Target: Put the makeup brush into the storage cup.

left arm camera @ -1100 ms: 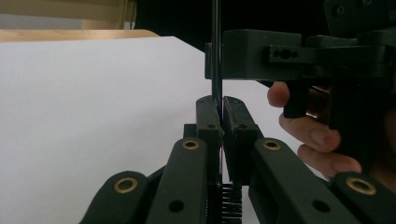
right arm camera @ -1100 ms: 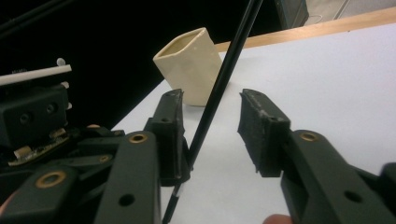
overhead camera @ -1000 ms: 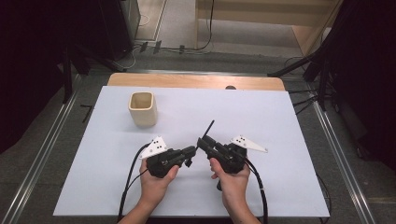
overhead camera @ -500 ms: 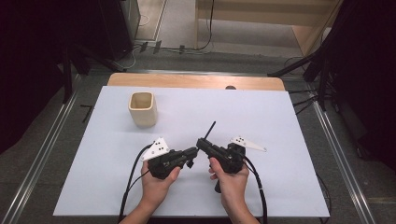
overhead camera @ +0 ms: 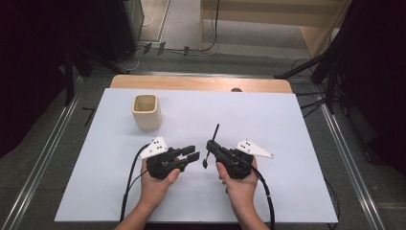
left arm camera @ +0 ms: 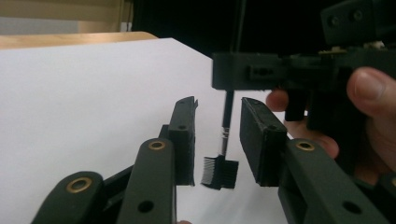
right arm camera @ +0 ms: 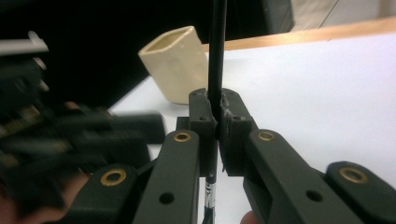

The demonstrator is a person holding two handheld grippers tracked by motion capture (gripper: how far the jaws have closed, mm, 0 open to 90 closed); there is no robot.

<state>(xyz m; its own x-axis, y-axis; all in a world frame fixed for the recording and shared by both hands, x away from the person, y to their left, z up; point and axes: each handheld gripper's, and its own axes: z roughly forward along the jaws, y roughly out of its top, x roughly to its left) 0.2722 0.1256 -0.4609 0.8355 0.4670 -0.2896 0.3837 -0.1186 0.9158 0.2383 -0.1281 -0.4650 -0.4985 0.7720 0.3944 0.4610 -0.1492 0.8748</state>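
The right tongs [overhead camera: 211, 145] are pinching a slim black brush with a small comb-and-bristle head [overhead camera: 211, 145] by the middle of its stem; in the right gripper view the two pads [right arm camera: 202, 122] are pressed flat on either side of the stick, so the grip is firm, and the jaws have just been closing onto it. Holding it mid-stem is leaving both ends free: the plain tip is pointing toward the far side of the table, and the bristled head is hanging at the near end, toward the left hand. The left tongs [overhead camera: 190, 153] have just been opening and are now standing apart, their pads [left arm camera: 184, 140] on either side of the brush head [left arm camera: 219, 171] without touching it, as the left gripper view shows. That reads as a handover just made: the left side is letting go once the right side has a secure hold. Both hands are resting low over the near middle of the white table [overhead camera: 287, 124], close together, which is keeping the thin tool steady while it changes grip. A cream square ceramic cup [overhead camera: 145, 110] is standing upright at the far left, open mouth up and well apart from the brush; it is likely the place where the brush is meant to go, handle or head first I cannot say.
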